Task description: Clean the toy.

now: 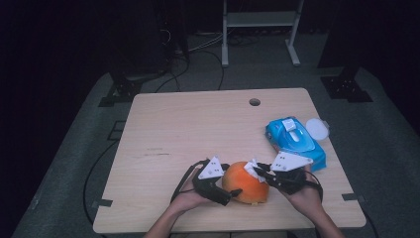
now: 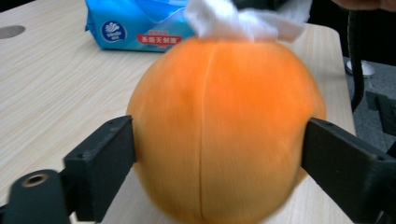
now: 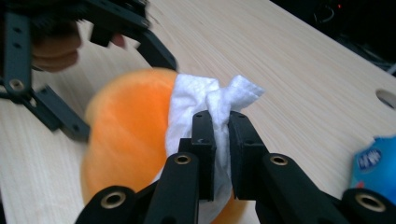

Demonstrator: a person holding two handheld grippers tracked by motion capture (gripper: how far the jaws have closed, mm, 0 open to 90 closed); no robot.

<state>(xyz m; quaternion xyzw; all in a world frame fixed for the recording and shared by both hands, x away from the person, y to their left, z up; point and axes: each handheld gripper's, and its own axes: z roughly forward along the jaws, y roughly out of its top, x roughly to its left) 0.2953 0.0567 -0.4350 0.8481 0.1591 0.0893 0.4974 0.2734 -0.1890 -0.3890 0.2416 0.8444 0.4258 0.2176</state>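
An orange plush ball (image 1: 245,182) rests on the wooden table (image 1: 198,129) near its front edge. My left gripper (image 1: 228,182) reaches in from the left, and its jaws stand on either side of the ball (image 2: 224,130) at its widest part. They lie against its sides without denting it, so this gripper (image 2: 219,154) reads as open. My right gripper (image 1: 257,171) comes from the right, shut on a crumpled white wipe (image 3: 196,102). The wipe (image 1: 252,167) lies on the upper right of the ball (image 3: 126,130).
A blue pack of wet wipes (image 1: 296,141) lies at the table's right edge, with a round white lid (image 1: 317,129) beside it. A cable hole (image 1: 254,102) sits near the far edge. Behind the table stand dark stands, floor cables and a metal frame (image 1: 260,20).
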